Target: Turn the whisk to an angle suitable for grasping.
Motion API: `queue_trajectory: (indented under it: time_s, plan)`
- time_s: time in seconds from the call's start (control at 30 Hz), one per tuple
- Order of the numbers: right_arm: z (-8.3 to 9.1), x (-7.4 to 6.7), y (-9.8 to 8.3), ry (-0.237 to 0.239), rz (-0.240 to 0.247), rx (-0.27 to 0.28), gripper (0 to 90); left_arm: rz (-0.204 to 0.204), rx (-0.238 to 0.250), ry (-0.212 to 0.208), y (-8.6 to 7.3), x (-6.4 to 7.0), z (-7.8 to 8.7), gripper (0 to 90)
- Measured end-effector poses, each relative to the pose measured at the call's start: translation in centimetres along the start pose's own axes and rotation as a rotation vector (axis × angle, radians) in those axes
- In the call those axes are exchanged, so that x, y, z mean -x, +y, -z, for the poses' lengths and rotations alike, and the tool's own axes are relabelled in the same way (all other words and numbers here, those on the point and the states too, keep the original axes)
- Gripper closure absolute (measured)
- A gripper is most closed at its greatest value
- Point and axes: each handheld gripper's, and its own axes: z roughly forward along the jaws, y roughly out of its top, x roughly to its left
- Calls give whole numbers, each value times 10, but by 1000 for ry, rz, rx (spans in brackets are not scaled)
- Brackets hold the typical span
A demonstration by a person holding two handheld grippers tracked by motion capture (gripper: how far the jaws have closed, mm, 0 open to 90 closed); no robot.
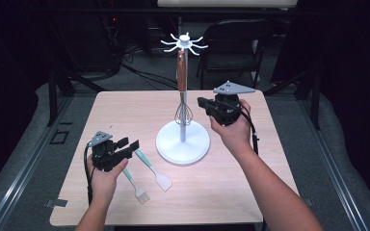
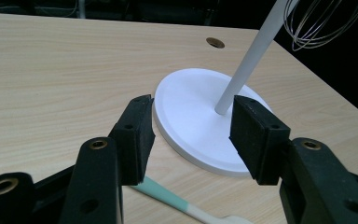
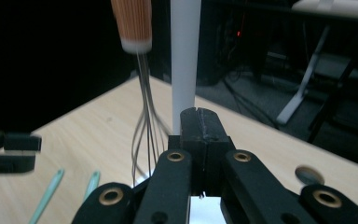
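Note:
A white stand (image 1: 173, 144) with a ring of hooks on top stands mid-table. From it hangs a whisk (image 1: 181, 77) with a wooden handle. My right gripper (image 1: 201, 102) is raised just right of the whisk wires and points at them. In the right gripper view its jaws (image 3: 198, 121) are shut with nothing between them, and the whisk (image 3: 144, 126) and pole (image 3: 185, 56) are close ahead. My left gripper (image 1: 129, 143) is open low over the table. A teal-handled spatula (image 1: 156, 173) lies below its jaws (image 2: 191, 140), with its handle (image 2: 163, 191) under the gap. A teal-handled brush (image 1: 136, 185) lies beside it.
The stand's white base (image 2: 191, 116) lies just ahead of the left gripper. A small round hole (image 2: 215, 42) sits in the wooden table near its far edge. A dark chair (image 1: 233, 45) stands behind the table. Grey floor and metal rails surround it.

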Motion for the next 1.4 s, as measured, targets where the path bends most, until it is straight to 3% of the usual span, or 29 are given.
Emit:
queue_trajectory:
  time_s: [0.4, 0.77, 1.07, 1.4]
  plan:
    - [12, -1, 50, -28, 13, 127, 900, 6, -6, 2, -3, -4, -1, 489]
    - [25, 1, 81, -70, 35, 181, 900, 19, -1, 6, -3, -7, 2, 489]
    - [30, -3, 99, -83, 54, 214, 900, 21, 1, 4, -3, -8, 2, 489]
    - [27, -20, 100, -47, 85, 217, 900, 30, 0, 1, -4, -10, 3, 489]
